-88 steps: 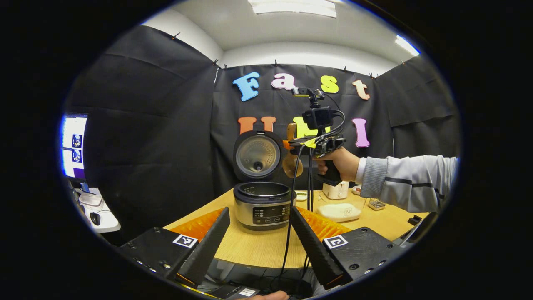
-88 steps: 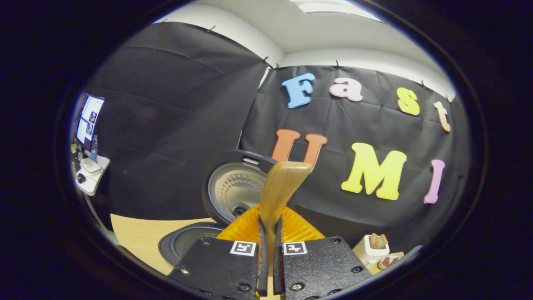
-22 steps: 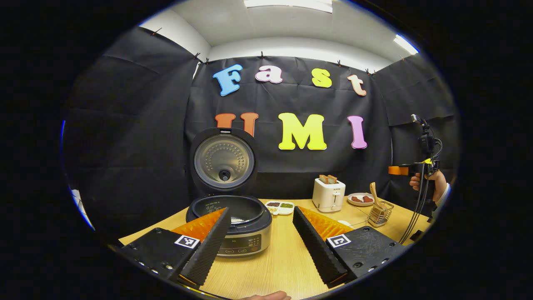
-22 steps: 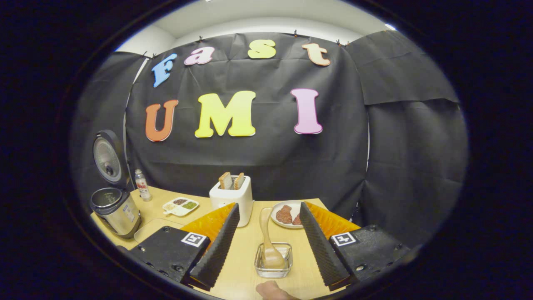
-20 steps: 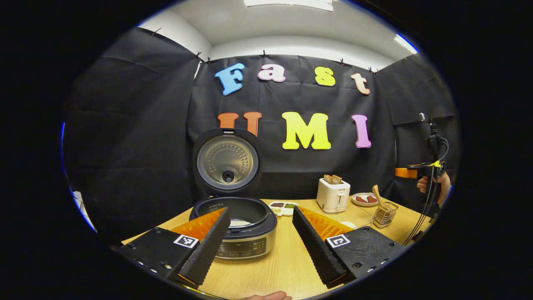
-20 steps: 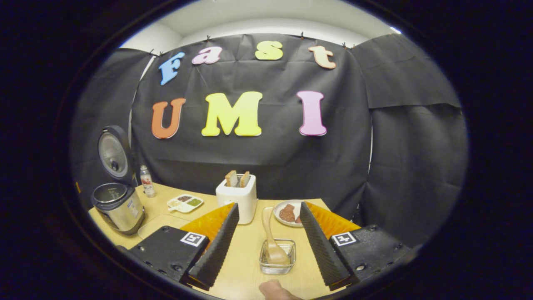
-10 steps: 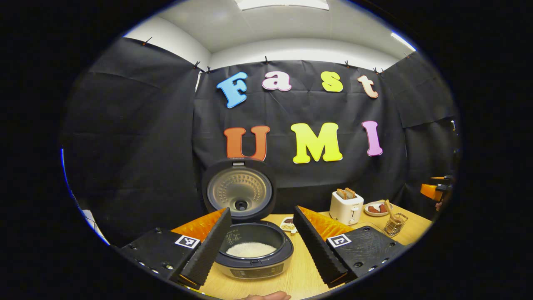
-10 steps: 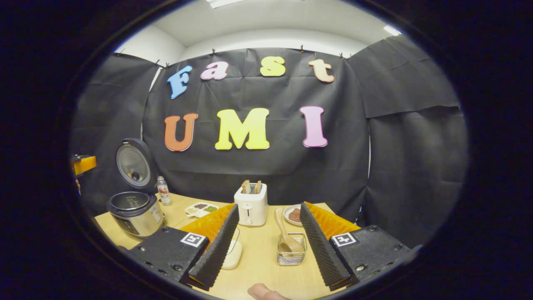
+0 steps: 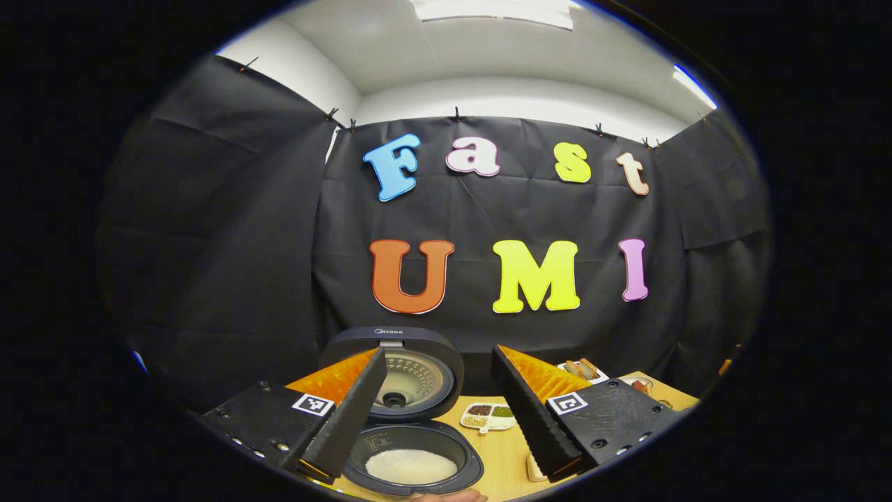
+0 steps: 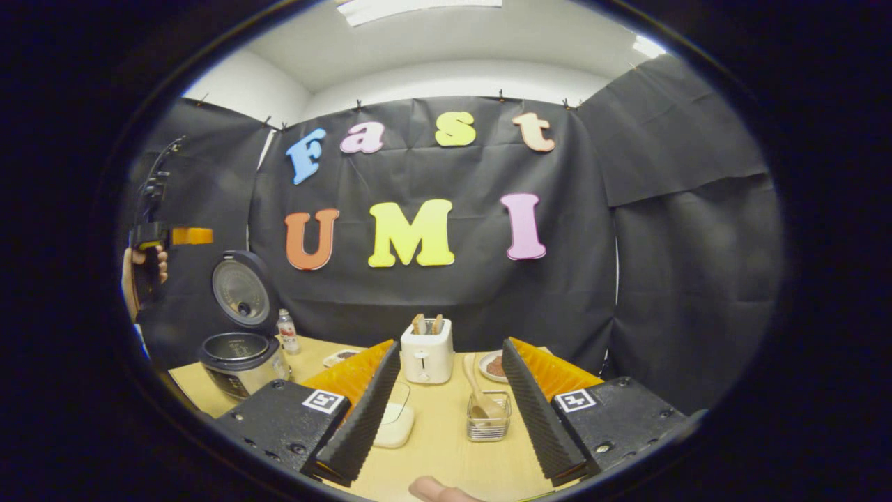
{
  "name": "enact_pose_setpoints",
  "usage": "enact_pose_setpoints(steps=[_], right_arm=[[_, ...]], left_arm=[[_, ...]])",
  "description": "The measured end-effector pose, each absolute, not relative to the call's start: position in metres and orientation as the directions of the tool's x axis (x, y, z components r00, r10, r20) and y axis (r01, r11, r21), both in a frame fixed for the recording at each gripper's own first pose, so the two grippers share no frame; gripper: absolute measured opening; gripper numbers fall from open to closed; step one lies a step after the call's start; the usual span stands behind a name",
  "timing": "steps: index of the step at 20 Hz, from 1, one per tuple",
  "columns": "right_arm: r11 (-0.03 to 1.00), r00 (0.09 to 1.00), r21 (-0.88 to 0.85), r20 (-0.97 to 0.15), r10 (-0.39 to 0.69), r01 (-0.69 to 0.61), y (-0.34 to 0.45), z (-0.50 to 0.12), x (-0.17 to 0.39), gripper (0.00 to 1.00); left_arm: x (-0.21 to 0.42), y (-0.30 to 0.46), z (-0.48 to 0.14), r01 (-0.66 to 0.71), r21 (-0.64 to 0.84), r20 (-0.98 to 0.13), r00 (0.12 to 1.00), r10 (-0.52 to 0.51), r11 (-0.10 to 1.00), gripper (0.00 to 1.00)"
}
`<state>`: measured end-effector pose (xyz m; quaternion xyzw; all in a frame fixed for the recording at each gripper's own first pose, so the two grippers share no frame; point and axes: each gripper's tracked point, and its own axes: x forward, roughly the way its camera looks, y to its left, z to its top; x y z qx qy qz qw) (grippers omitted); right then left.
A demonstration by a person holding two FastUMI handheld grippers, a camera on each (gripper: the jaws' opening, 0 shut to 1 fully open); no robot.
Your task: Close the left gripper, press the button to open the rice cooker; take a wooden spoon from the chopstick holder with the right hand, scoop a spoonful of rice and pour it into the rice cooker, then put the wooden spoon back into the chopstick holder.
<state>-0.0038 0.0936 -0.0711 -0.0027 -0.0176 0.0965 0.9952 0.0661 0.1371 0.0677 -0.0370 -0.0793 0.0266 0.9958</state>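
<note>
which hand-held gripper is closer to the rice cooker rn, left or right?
Left. The left hand-held gripper hangs open right over the open rice cooker. The right hand-held gripper, also open, is across the table by the chopstick holder, with the cooker far off to its side.

In the left gripper view, the rice cooker (image 9: 411, 460) is cut off below and the toaster (image 9: 582, 367) is largely hidden behind a finger.

Rice cooker (image 9: 411, 460) at bottom centre of left gripper view, lid (image 9: 411, 373) upright, white rice (image 9: 410, 466) inside. Wooden spoon (image 10: 479, 394) leaning in chopstick holder (image 10: 488, 425), lower centre of right gripper view.
</note>
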Motion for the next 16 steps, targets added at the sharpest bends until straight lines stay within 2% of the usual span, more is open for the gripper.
enact_pose_setpoints(steps=[1,2,3,5,6,9,10,11,14,16], right_arm=[[0.98,0.979,-0.022,0.045,0.197,-0.196,0.094,-0.073,-0.007,0.92],[0.979,0.978,-0.032,0.051,0.201,-0.2,0.096,-0.074,-0.01,0.95],[0.978,0.977,-0.044,0.057,0.207,-0.205,0.097,-0.079,-0.012,0.92],[0.972,0.972,-0.06,0.056,0.229,-0.226,0.103,-0.084,-0.014,0.92],[0.972,0.972,-0.065,0.053,0.231,-0.227,0.105,-0.086,-0.012,0.95],[0.976,0.976,-0.069,0.054,0.212,-0.208,0.103,-0.09,-0.007,0.92],[0.976,0.976,-0.065,0.054,0.212,-0.209,0.104,-0.092,-0.006,0.95],[0.976,0.976,-0.061,0.049,0.214,-0.211,0.104,-0.097,-0.005,0.92],[0.981,0.982,-0.054,0.039,0.187,-0.185,0.099,-0.103,0.004,0.95],[0.985,0.982,-0.045,0.077,0.172,-0.169,0.098,-0.095,0.004,0.92]], left_arm=[[0.076,0.133,0.07,-0.019,-0.078,0.161,0.986,0.031,0.997,0.9],[0.087,0.131,0.073,0.0,-0.082,0.166,0.986,0.013,0.997,0.95],[0.099,0.135,0.077,0.001,-0.109,0.175,0.984,0.018,0.994,0.94],[0.12,0.155,0.081,-0.048,-0.153,0.171,0.982,0.074,0.987,0.94],[0.131,0.164,0.081,-0.074,-0.157,0.17,0.98,0.101,0.985,0.94],[0.154,0.187,0.101,-0.129,-0.081,0.267,0.953,0.146,0.988,0.94],[0.162,0.202,0.109,-0.161,-0.058,0.293,0.941,0.171,0.985,0.94],[0.171,0.215,0.113,-0.182,-0.065,0.305,0.933,0.193,0.981,0.94],[0.199,0.231,0.109,-0.155,-0.151,0.274,0.943,0.191,0.976,0.94],[0.218,0.242,0.098,-0.135,-0.216,0.225,0.957,0.184,0.967,0.94]])
